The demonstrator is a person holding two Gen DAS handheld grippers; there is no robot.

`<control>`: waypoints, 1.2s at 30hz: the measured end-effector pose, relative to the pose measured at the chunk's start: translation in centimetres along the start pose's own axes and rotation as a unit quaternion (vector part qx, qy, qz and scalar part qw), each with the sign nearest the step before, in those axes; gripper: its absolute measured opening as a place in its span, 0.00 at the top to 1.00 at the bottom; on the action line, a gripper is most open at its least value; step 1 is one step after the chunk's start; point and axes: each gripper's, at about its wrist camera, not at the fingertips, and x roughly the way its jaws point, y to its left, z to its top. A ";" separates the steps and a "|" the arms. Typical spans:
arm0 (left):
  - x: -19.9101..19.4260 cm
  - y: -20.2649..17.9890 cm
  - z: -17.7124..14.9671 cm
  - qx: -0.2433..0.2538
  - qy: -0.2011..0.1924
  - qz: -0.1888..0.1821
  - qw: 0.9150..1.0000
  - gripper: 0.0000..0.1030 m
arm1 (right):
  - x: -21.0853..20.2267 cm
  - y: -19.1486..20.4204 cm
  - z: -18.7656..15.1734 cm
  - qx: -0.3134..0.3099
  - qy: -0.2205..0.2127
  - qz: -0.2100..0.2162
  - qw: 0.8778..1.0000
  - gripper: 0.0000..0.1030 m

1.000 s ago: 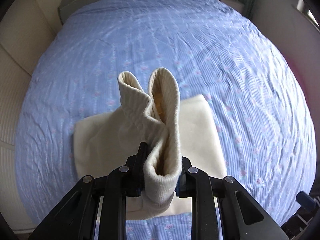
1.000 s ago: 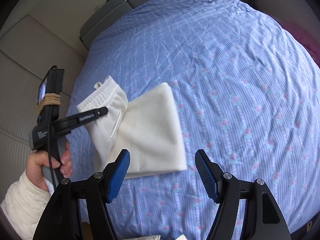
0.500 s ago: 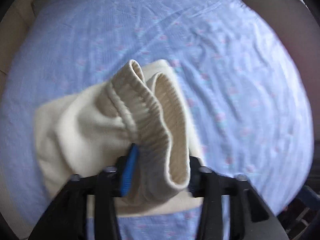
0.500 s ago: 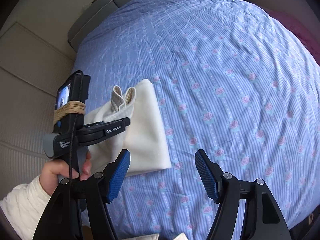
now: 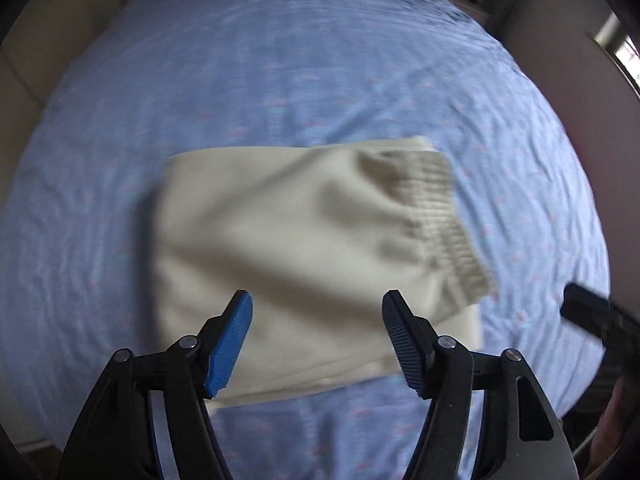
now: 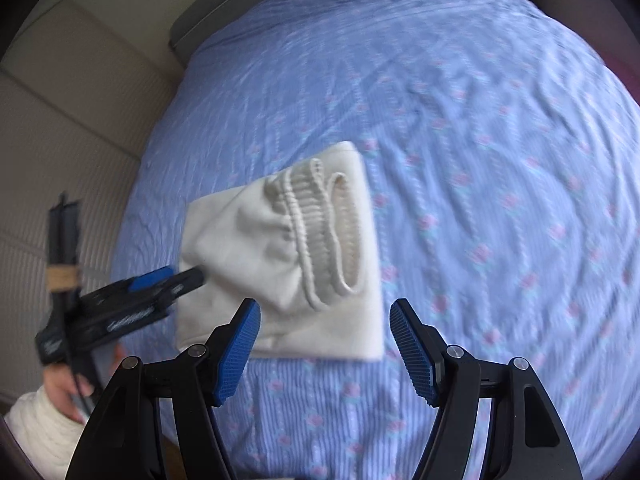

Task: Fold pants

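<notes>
**Both claws apart, pants lying folded on the bed**

My left claw [image 5: 316,336] stands wide apart with nothing between its blue pads [image 5: 230,344]. From its own camera the cream pants [image 5: 304,248] lie just ahead of it as a folded bundle on the bed [image 5: 280,80], which is covered in a blue sheet with small pink flowers. The ribbed waistband [image 5: 440,216] rests on top of the bundle toward the right side of that view, turned over onto the smoother cloth beneath. This picture is blurred, so finer creases are hard to read.

My right claw [image 6: 324,344] is also spread apart and holds nothing. Through its camera the pants [image 6: 288,264] sit just beyond its pads [image 6: 236,352], with the waistband [image 6: 320,224] and its gathered edge looping across the upper layer. To the left in that view I can see my left claw [image 6: 176,280] near the left edge of the bundle; whether its tip touches the cloth I cannot tell. My left hand [image 6: 66,388] grips its handle, with a cream knitted sleeve [image 6: 36,432] at the wrist.
</notes>
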 end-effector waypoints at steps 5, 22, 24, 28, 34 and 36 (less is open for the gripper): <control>-0.2 3.9 -1.1 -0.014 -0.021 0.045 0.999 0.26 | 4.5 2.0 3.9 -0.047 0.013 -0.015 0.999 0.33; 1.7 3.9 -1.1 -0.030 -0.017 -0.008 0.999 0.25 | 13.9 4.4 10.0 -0.074 0.054 -0.077 0.993 0.50; 2.0 4.4 -1.6 -0.034 -0.010 -0.008 0.999 0.25 | 12.4 5.7 9.4 -0.102 0.036 -0.069 0.992 0.54; 2.7 5.4 -2.6 -0.049 0.003 -0.003 0.999 0.25 | 12.4 5.7 9.8 -0.111 0.043 -0.057 0.991 0.56; 3.1 6.1 -3.3 -0.088 0.015 -0.016 0.996 0.25 | 16.1 2.1 11.1 -0.031 0.099 -0.056 0.993 0.60; 3.1 6.0 -3.4 -0.084 0.016 -0.012 0.996 0.25 | 15.9 2.8 11.2 -0.051 0.101 -0.073 0.991 0.63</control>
